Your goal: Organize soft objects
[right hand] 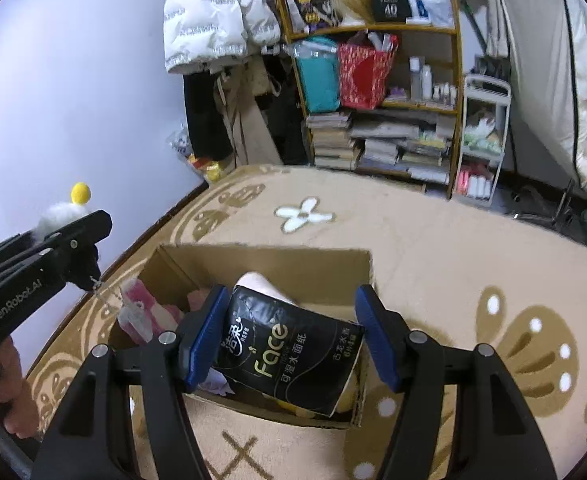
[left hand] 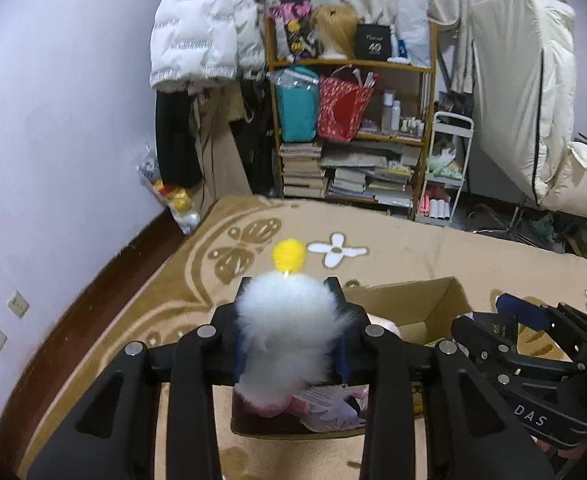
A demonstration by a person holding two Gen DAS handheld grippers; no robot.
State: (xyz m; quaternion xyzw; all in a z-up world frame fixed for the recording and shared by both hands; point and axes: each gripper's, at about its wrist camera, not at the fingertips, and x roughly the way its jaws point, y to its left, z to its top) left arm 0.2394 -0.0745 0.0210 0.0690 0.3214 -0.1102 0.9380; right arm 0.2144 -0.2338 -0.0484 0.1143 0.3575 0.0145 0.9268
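Note:
My left gripper [left hand: 291, 292] is shut on a fluffy white plush toy [left hand: 289, 328] with a yellow pom-pom [left hand: 289, 255], held above the left side of an open cardboard box [left hand: 433, 300]. It also shows in the right wrist view [right hand: 93, 236], with the toy [right hand: 59, 214] poking out above it. My right gripper [right hand: 293, 328] is open over the box [right hand: 269, 256]; a black tissue pack [right hand: 289, 348] lies between its blue pads [right hand: 205, 340], resting in the box. A pink plush [right hand: 149, 312] lies in the box's left part.
The box sits on a beige patterned rug [right hand: 453, 248]. A cluttered wooden shelf [right hand: 377, 80] with books and bags stands behind, a white cart [right hand: 481, 140] beside it. The lilac wall [left hand: 53, 140] runs along the left. Coats hang at the back.

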